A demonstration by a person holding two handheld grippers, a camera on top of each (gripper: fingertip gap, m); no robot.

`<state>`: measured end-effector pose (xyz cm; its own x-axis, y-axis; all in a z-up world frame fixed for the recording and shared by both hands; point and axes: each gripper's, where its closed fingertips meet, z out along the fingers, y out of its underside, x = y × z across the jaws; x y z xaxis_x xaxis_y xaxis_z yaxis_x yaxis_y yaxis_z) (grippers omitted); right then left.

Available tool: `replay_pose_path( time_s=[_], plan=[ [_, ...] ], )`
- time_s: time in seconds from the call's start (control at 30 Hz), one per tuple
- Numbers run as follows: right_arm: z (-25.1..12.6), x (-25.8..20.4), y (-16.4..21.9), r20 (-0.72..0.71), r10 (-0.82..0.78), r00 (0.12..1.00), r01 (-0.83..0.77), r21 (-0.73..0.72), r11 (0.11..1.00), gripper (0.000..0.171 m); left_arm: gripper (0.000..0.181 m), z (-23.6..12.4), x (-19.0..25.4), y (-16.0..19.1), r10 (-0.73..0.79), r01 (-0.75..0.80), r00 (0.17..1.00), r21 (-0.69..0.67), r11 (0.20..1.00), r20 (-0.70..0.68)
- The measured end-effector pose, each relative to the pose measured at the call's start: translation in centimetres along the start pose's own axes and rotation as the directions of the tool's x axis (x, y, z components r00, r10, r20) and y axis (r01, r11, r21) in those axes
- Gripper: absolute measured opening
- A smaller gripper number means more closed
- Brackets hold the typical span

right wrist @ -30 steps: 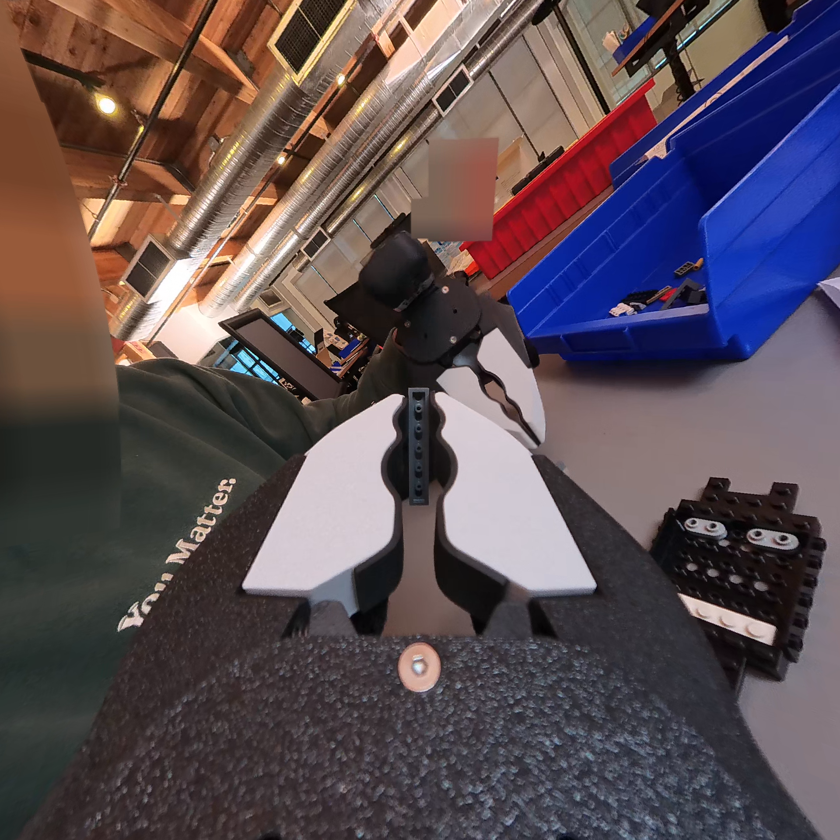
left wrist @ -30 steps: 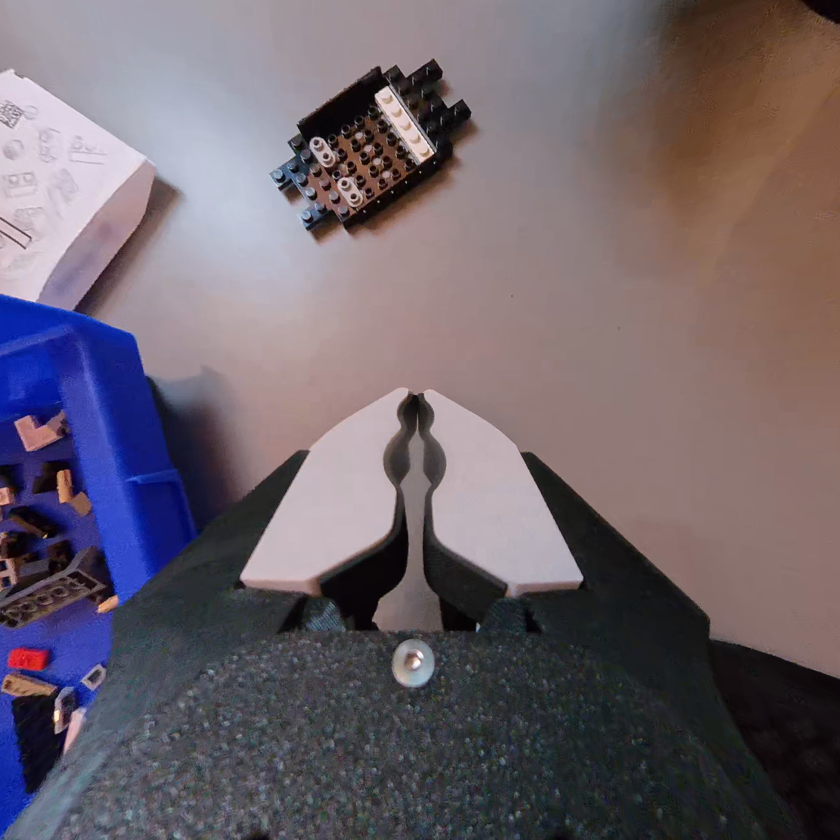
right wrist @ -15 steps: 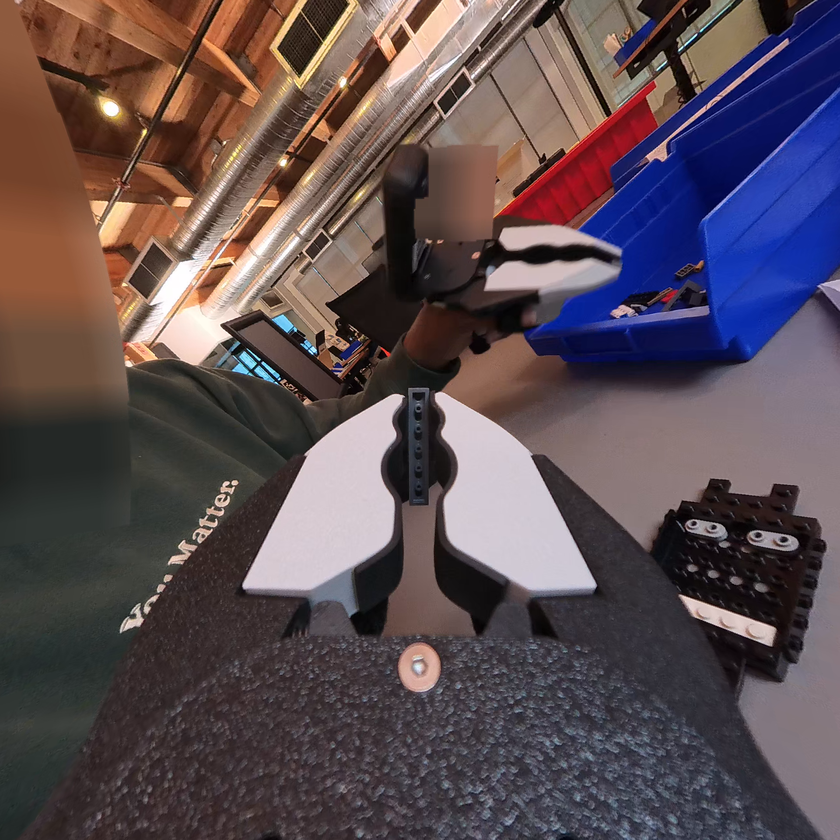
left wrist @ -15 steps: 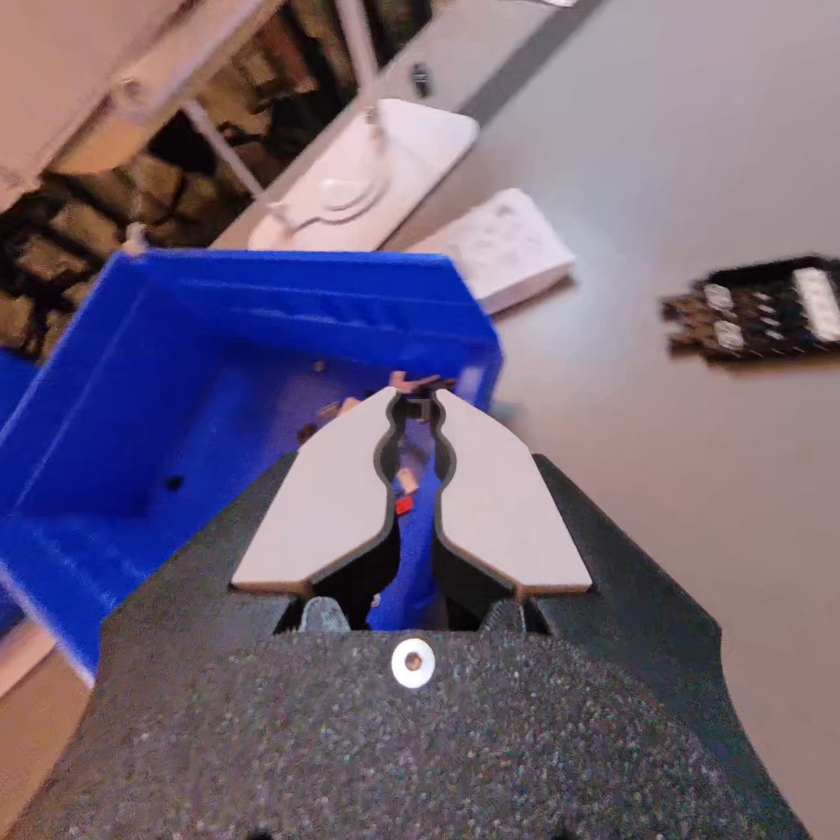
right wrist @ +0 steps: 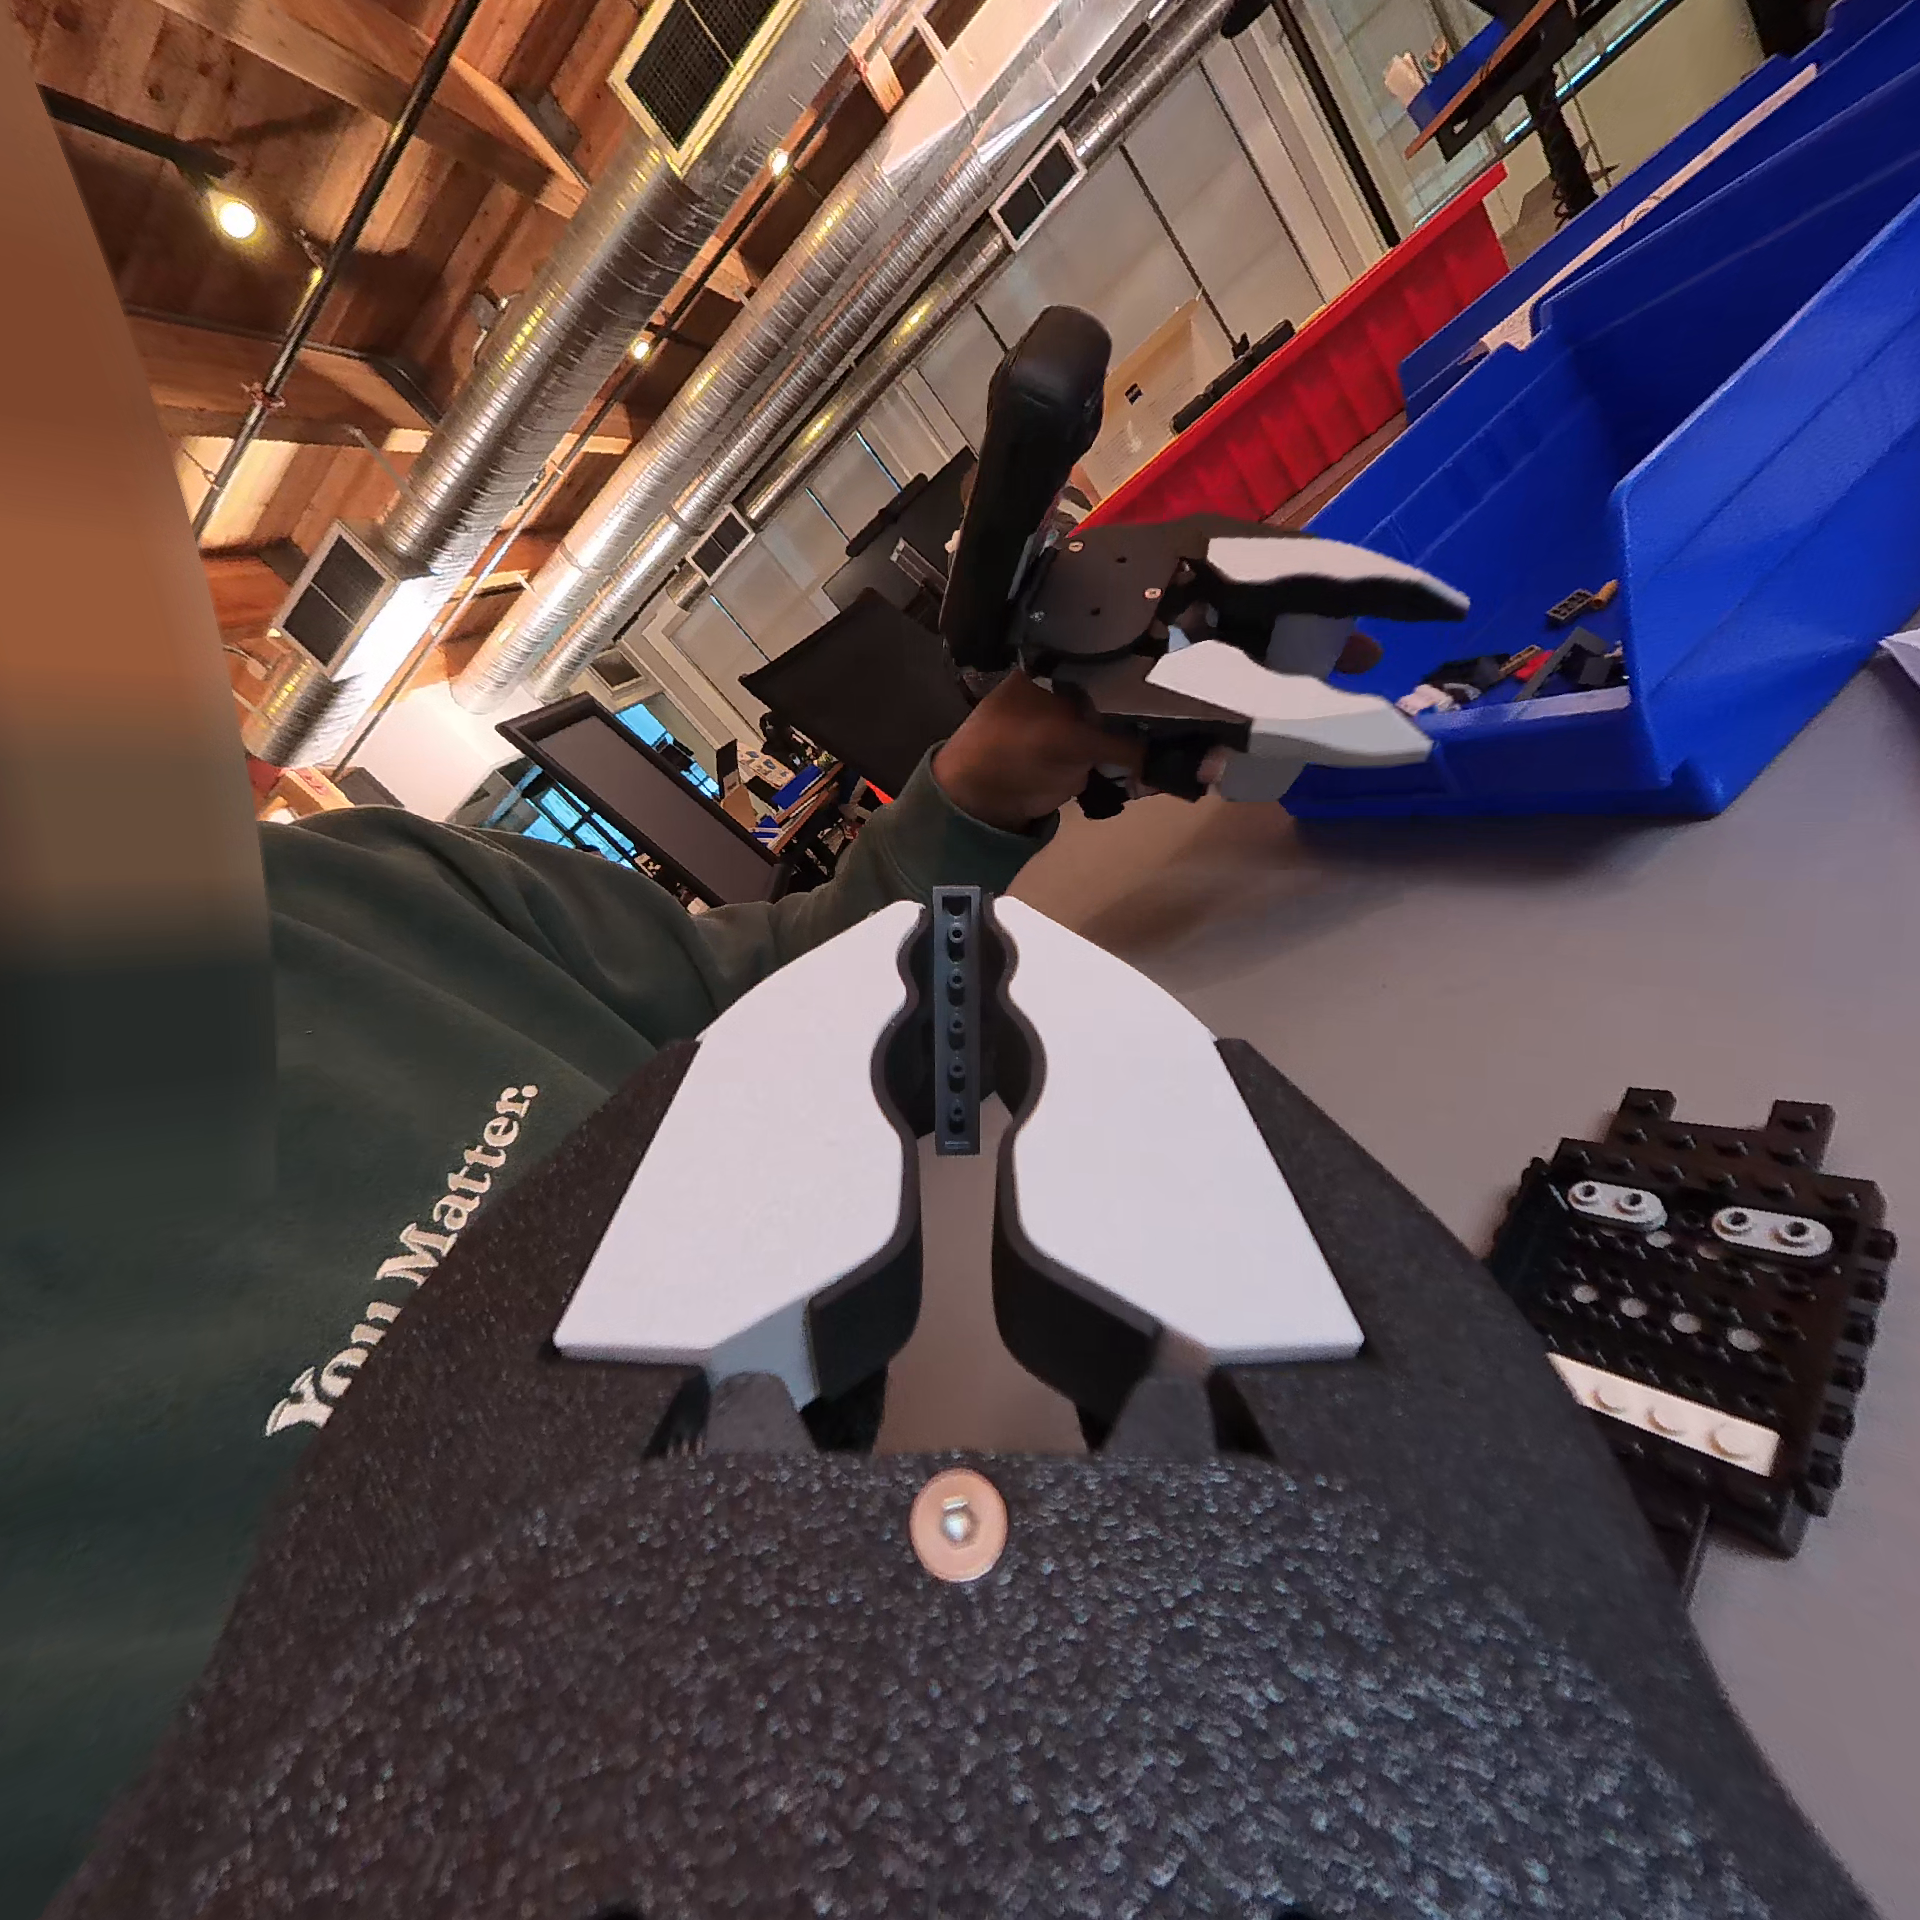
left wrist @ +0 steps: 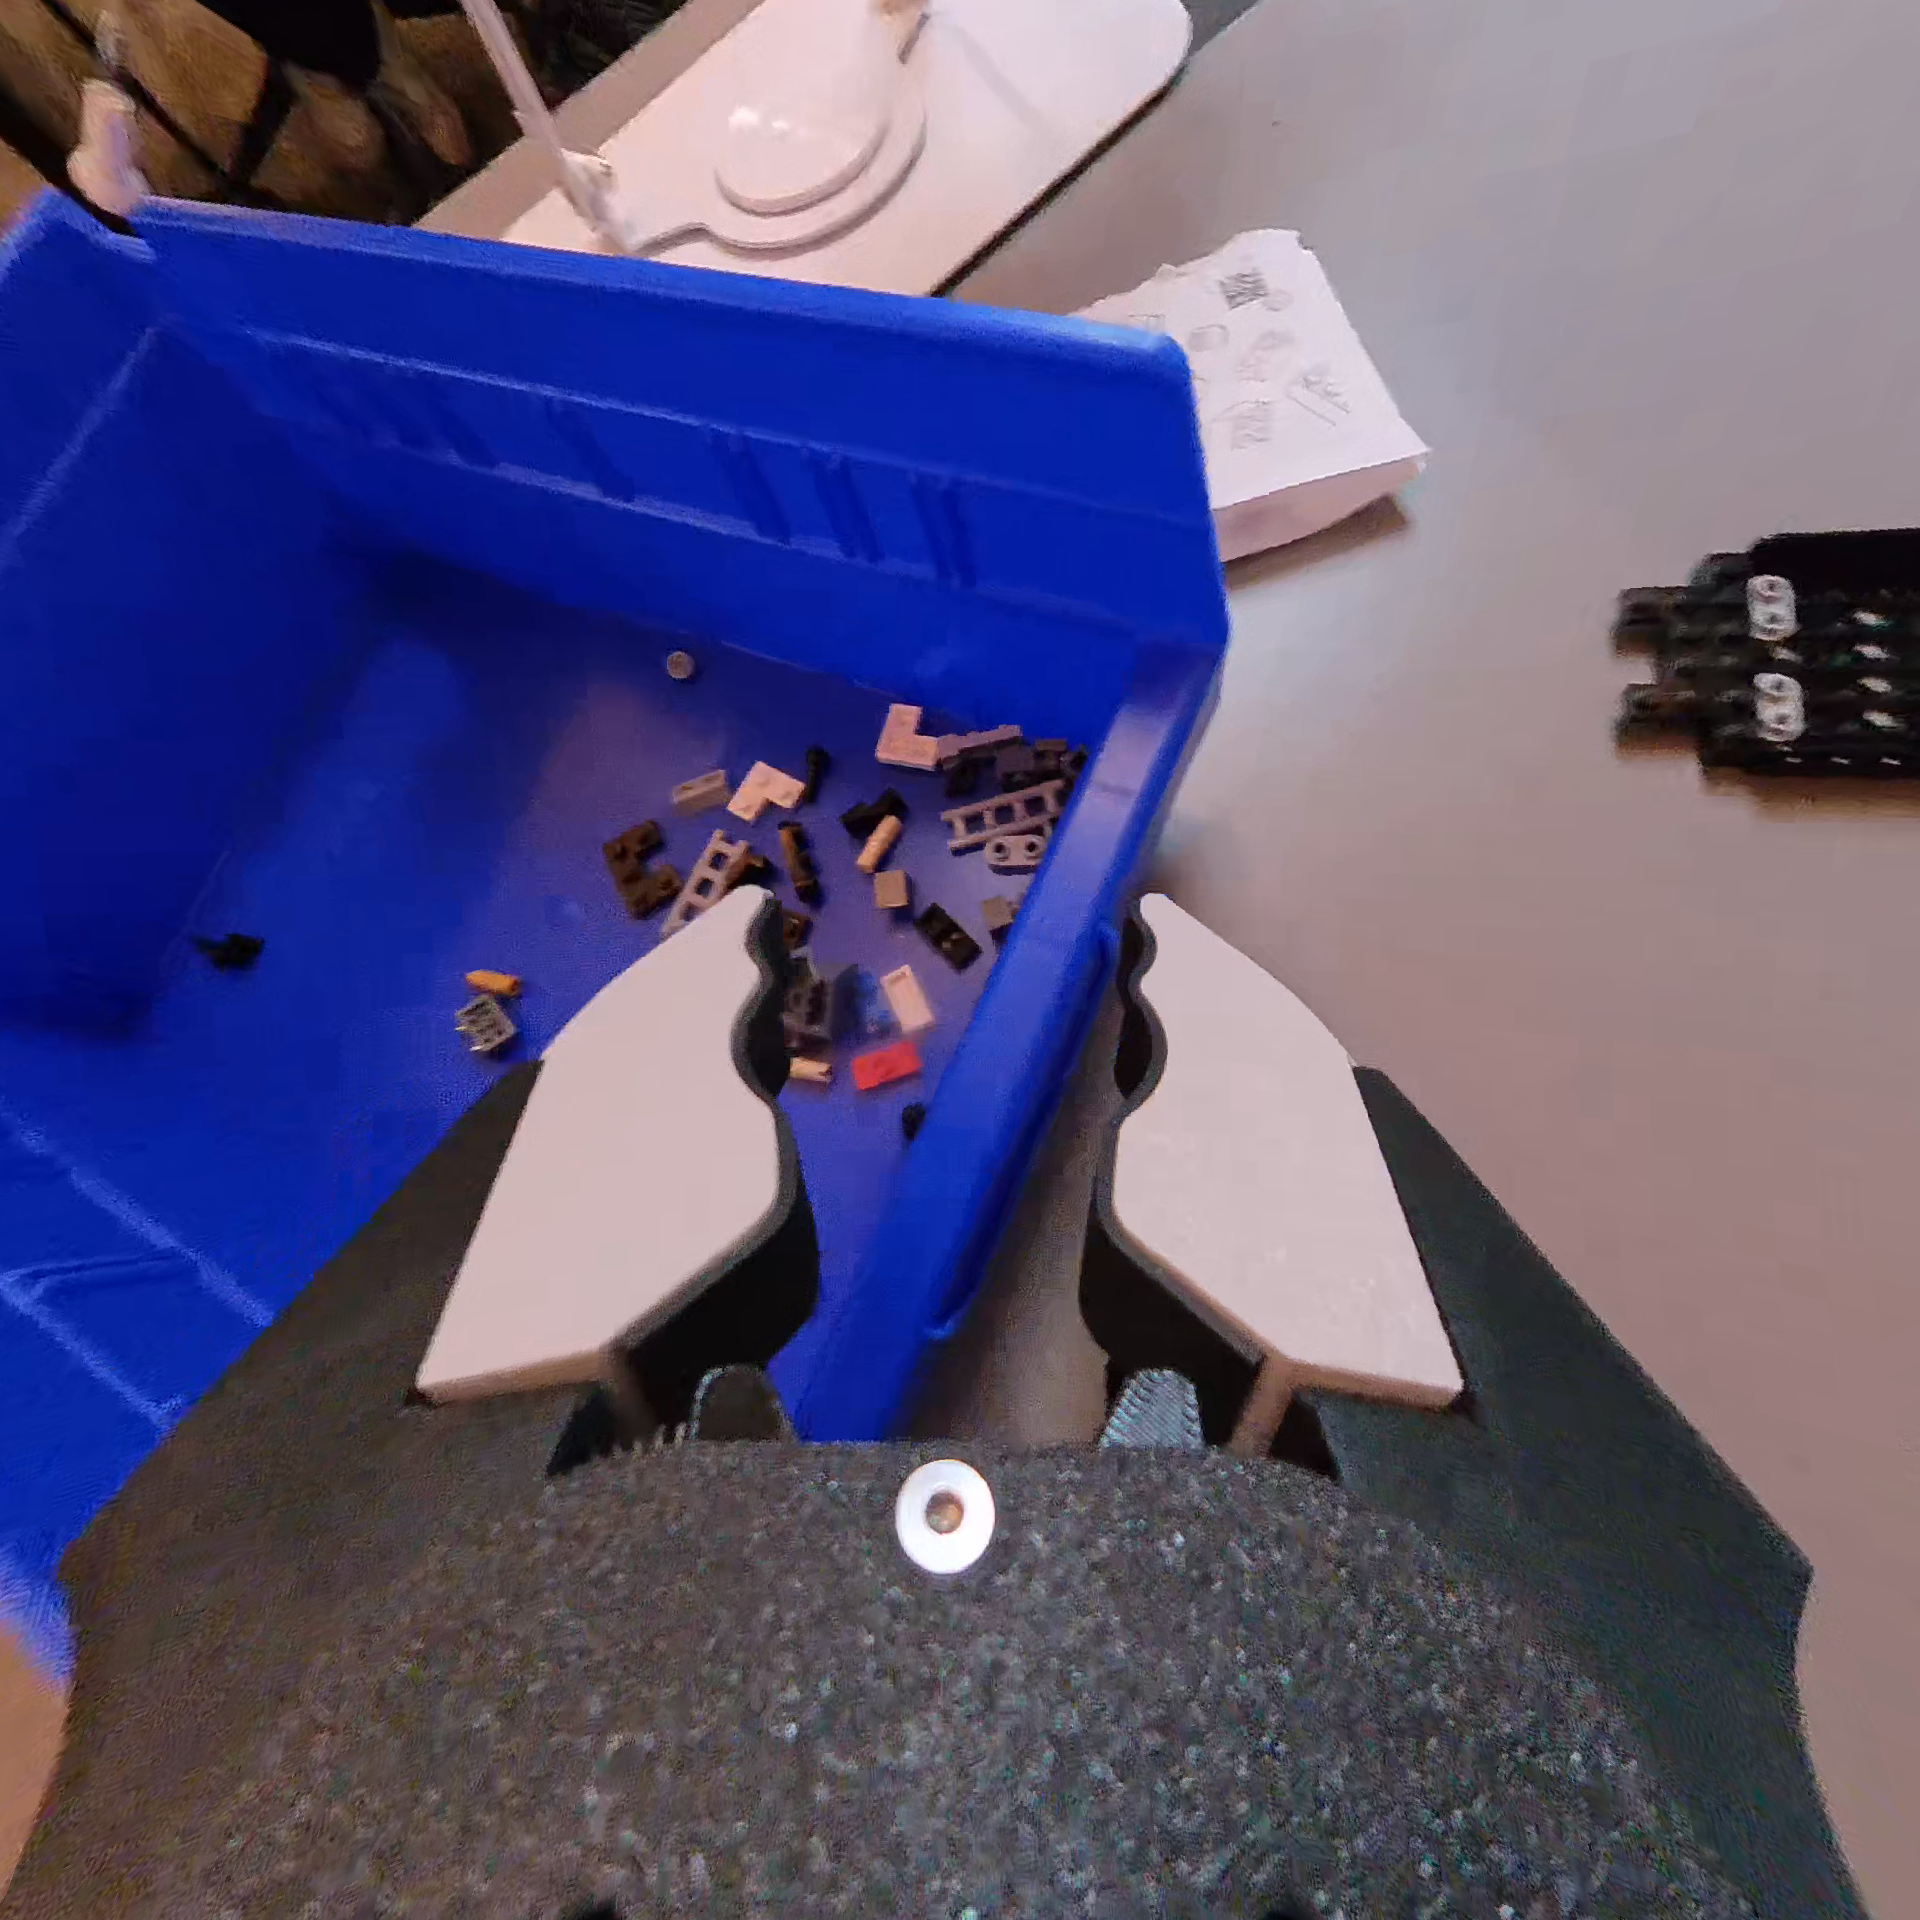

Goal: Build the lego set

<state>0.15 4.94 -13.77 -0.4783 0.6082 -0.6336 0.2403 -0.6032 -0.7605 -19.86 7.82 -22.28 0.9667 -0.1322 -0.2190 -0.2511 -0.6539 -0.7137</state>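
Observation:
My left gripper [left wrist: 951, 909] is open and empty above the front corner of a blue bin [left wrist: 665, 416], its fingers apart over the bin's wall. Several small loose bricks [left wrist: 883, 831] lie on the bin floor just ahead of the fingertips. It also shows in the right wrist view [right wrist: 1439, 665], open, at the bin's mouth [right wrist: 1662, 665]. My right gripper [right wrist: 958, 904] is shut on a long thin dark grey plate [right wrist: 957, 1023], held upright between the fingers above the table. A black brick assembly [right wrist: 1704, 1320] with grey and white pieces lies on the grey table to its right; it also shows in the left wrist view [left wrist: 1787, 675].
A folded white instruction sheet [left wrist: 1278, 384] lies beside the bin. A white flat base with a thin pole [left wrist: 831, 135] stands behind it. More blue bins [right wrist: 1714, 343] and a red one [right wrist: 1320, 416] stand farther back. A person's green sleeve [right wrist: 416, 1039] fills the left. My right fingertips sit around 20 cm from my left ones.
My left gripper swung from over the table and black assembly to the blue bin and opened. My right gripper stayed still, holding the dark plate.

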Motion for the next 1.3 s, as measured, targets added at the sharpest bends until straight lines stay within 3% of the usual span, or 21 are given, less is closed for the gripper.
replay_pose_path(
  time_s=[0.1, 0.2, 0.3, 0.37, 0.47, 0.6, 0.73, 0.77, 0.8, 0.9, 1.03, 1.07, 1.13, 1.17, 1.3],
  plan=[
    [0.1, 0.0, 0.1, 0.0, 0.0, 1.0, 0.0, -0.004, 1.0, 0.008, 0.063, 0.0, 2.2, 0.6, -0.016, 0.012, 0.989, -0.029, 1.0, -0.145],
    [0.1, 0.0, 0.2, 0.0, -0.001, 1.0, 0.001, -0.007, 1.0, 0.008, 0.06, 0.0, 2.8, 0.4, 0.067, -0.068, 0.99, 0.004, 0.998, -0.126],
    [0.2, 0.1, 0.1, -0.007, -0.007, 1.0, 0.007, -0.002, 1.0, 0.008, 0.042, -1.2, 5.9, -2.1, 0.169, -0.131, 0.963, 0.18, 0.975, -0.211],
    [0.2, 0.0, 0.0, -0.005, -0.009, 1.0, 0.009, 0.01, 1.0, 0.008, 0.031, -3.1, 10.2, -4.2, 0.22, -0.097, 0.906, 0.329, 0.939, -0.362],
    [0.3, 0.0, -0.7, -0.005, 0.007, 1.0, -0.006, 0.075, 0.997, 0.008, 0.028, -5.8, 15.4, -6.4, 0.26, 0.001, 0.822, 0.458, 0.889, -0.506],
    [0.5, -0.9, -1.0, 0.062, 0.037, 0.997, -0.044, 0.114, 0.993, 0.008, 0.022, -7.4, 19.1, -8.1, 0.182, 0.17, 0.739, 0.442, 0.881, -0.649],
    [0.9, -1.3, -0.6, 0.073, 0.016, 0.997, -0.022, 0.084, 0.996, 0.008, 0.018, -8.8, 20.5, -8.9, 0.068, 0.364, 0.557, 0.316, 0.876, -0.828],
    [1.0, -1.4, -0.4, 0.07, 0.004, 0.998, -0.009, 0.076, 0.997, 0.008, 0.01, -9.1, 20.6, -8.9, 0.053, 0.39, 0.516, 0.289, 0.874, -0.855],
    [1.1, -1.4, -0.3, 0.066, -0.003, 0.998, -0.001, 0.07, 0.998, 0.007, 0.009, -9.1, 20.6, -8.9, 0.043, 0.395, 0.506, 0.276, 0.876, -0.862],
    [1.1, -1.4, 0.0, 0.055, -0.031, 0.998, 0.029, 0.047, 0.998, 0.008, 0.009, -9.2, 20.6, -8.6, 0.055, 0.37, 0.51, 0.277, 0.887, -0.858],
    [1.3, -0.3, 0.4, -0.082, -0.154, 0.985, 0.154, -0.016, 0.988, 0.008, 0.009, -8.2, 20.1, -7.7, 0.084, 0.276, 0.606, 0.308, 0.911, -0.791],
    [1.2, 0.2, 0.4, -0.137, -0.18, 0.974, 0.176, -0.038, 0.984, 0.008, 0.009, -7.4, 19.8, -7.7, 0.108, 0.224, 0.665, 0.335, 0.915, -0.739],
    [1.0, 1.0, 0.5, -0.205, -0.239, 0.949, 0.229, -0.074, 0.971, 0.009, 0.01, -6.2, 19.0, -7.3, 0.29, -0.051, 0.836, 0.461, 0.886, -0.465],
    [0.9, 1.1, 0.3, -0.219, -0.239, 0.946, 0.229, -0.067, 0.971, 0.008, 0.011, -5.9, 18.7, -7.4, 0.357, -0.159, 0.868, 0.489, 0.857, -0.344],
    [0.4, 1.9, -0.5, -0.299, -0.239, 0.924, 0.239, -0.039, 0.97, 0.006, 0.01, -5.6, 17.6, -8.0, 0.404, -0.29, 0.906, 0.512, 0.809, -0.127]
  ],
)
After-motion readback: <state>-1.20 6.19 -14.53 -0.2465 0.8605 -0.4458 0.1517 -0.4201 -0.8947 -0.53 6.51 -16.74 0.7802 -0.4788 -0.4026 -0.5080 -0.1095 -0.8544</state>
